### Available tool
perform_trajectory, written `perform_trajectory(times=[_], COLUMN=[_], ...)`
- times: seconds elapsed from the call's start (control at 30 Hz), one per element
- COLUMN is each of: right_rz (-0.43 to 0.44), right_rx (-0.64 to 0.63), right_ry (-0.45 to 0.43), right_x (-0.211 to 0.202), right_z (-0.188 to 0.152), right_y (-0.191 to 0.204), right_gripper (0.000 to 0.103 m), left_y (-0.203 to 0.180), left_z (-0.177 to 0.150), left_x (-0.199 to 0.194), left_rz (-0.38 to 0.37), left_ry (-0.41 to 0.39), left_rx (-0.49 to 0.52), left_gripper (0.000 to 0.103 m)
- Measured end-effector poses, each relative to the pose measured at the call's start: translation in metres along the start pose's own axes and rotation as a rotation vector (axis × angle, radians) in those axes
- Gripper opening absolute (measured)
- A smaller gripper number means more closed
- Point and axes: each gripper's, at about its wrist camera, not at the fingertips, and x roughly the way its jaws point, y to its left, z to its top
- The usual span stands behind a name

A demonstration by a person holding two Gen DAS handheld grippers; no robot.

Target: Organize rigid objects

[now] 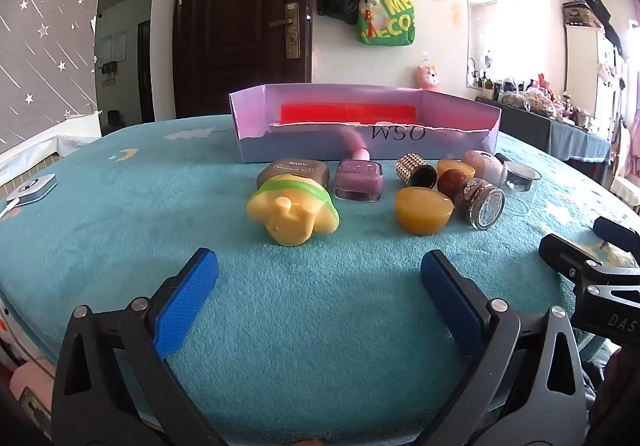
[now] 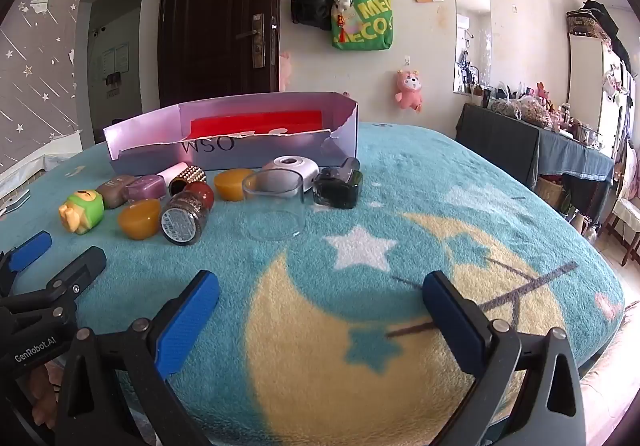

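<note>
A torn purple cardboard box [image 1: 372,148] [image 2: 280,146] with a red lining stands at the far side of the blue blanket. In front of it lies a cluster of small objects: a yellow-green toy figure [image 1: 292,212] [image 2: 82,212], a purple square bottle [image 1: 359,180], a brown eye-shadow case [image 1: 294,170], amber half-domes [image 1: 423,210] [image 2: 139,218], a studded jar [image 1: 482,204] [image 2: 185,218], a clear glass cup [image 2: 274,206] and a black bottle [image 2: 338,186]. My left gripper [image 1: 320,278] is open and empty, short of the toy. My right gripper [image 2: 320,298] is open and empty, short of the glass cup.
A white device [image 1: 32,188] lies at the blanket's left edge. A dark table [image 2: 540,138] crowded with items stands at the right. A dark door [image 1: 240,18] and hanging bags [image 1: 384,14] are on the back wall.
</note>
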Motion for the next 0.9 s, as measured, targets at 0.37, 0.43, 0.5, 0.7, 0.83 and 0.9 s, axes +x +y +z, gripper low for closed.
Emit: perform_trajectory(times=[0.37,0.43,0.5,0.7,0.83,0.9], right_rz=[-0.001,-0.001,-0.001,-0.001,-0.001,-0.001], right_rx=[-0.001,0.000,0.000,-0.001,-0.001,-0.001], right_ry=[0.002,0.002,0.003,0.002,0.002,0.002], right_x=[0.0001,0.0000,0.0001,-0.0001,-0.0002,-0.0002], right_z=[0.0002,0.0001,0.0001,-0.0002,-0.0001,-0.0001], right_y=[0.0002,0.0003,0.0003,0.0002,0.0001,0.0001], right_gripper=[0.103,0.103,0.103,0.103,0.103,0.103], left_y=[0.0000,0.0000,0.0000,0.0000,0.0000,0.0000], left_z=[0.0000,-0.0001,-0.0002,0.0000,0.0000,0.0000], left_x=[0.0000,0.0000,-0.0002,0.0000,0.0001,0.0001], left_rz=[-0.001,-0.001,-0.001,-0.001,-0.001,-0.001], left_ry=[0.002,0.002,0.003,0.003,0.003,0.003], left_rx=[-0.002,-0.002,-0.002,-0.002,-0.002,-0.002], left_gripper=[0.103,0.103,0.103,0.103,0.103,0.103])
